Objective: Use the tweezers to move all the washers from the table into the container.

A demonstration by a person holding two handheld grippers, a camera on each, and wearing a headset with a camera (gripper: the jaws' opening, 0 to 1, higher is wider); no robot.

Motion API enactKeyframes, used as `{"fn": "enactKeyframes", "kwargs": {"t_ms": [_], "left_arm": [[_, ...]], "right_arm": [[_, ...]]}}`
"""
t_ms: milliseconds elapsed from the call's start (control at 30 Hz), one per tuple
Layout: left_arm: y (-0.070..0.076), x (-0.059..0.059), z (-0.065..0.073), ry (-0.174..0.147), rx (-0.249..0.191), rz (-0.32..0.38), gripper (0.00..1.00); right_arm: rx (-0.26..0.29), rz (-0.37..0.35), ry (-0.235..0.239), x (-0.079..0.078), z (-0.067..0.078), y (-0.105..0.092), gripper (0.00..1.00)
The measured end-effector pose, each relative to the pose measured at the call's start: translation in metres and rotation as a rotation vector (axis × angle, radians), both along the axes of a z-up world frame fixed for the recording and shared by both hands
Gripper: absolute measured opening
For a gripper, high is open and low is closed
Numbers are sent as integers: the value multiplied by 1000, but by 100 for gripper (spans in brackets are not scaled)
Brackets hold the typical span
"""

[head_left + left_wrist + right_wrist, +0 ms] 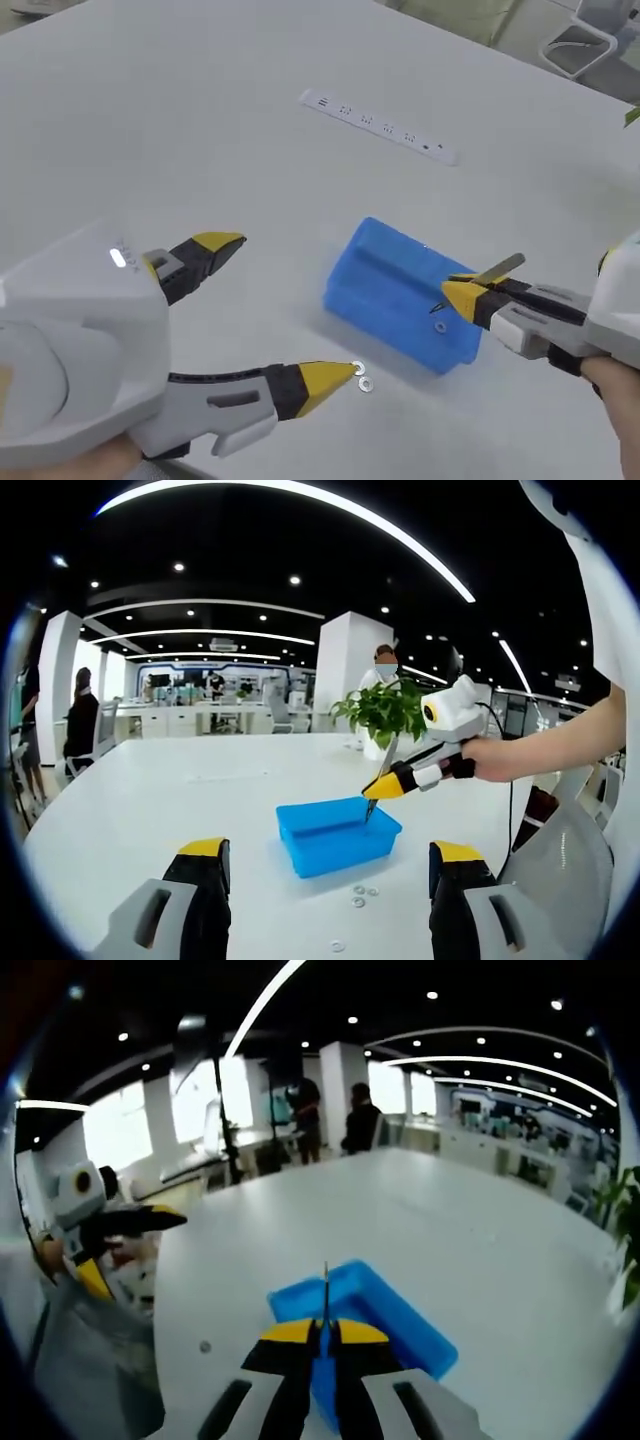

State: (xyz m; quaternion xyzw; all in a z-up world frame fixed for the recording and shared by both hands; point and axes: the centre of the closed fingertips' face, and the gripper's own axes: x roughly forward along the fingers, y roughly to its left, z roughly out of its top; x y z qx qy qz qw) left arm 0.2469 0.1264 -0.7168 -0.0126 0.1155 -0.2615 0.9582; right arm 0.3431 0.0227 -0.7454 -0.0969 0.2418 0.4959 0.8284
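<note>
**Washers: most left to move**

Washers [362, 378] sit in a small cluster on the surface [200, 120], just near of the blue container [395, 290] and beside the left claw [270, 312]; stray washer [337, 945] lies nearer, apart; right claw [458, 295] clamped on tweezers [505, 265], tips down over the container; small ring [440, 326] inside looks like a washer, can't confirm; left claw wide open, empty; judged early, at least four to go; surface white, power strip [380, 125] at far side; open-plan office, ceiling spots, potted plant [385, 710], people [360, 1115] standing.
</note>
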Motion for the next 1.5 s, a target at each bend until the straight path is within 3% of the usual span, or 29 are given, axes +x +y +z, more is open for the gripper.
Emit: {"fn": "enactKeyframes", "kwargs": {"t_ms": [133,367,467,700,967,1133,1500], "left_arm": [[1,0,-1,3,4,2,82],[1,1,-1,7,9,0,82],[1,1,-2,9,16,-3,82],[1,0,-5,18,28,-11,80],[1,-1,-6,22,37,-13,78],[0,-2,-8,25,43,-15,77],[0,-2,-10,31,55,-17,76]], "right_arm": [[24,37,5,-12,5,11,4],[9,106,39,-32,-6,25,4],[8,122,65,-38,-14,28,4],[-55,147,121,-48,-43,26,4],[-75,162,164,-56,-61,26,4],[-85,166,177,-58,-67,27,4],[-140,191,157,-65,-76,28,4]]}}
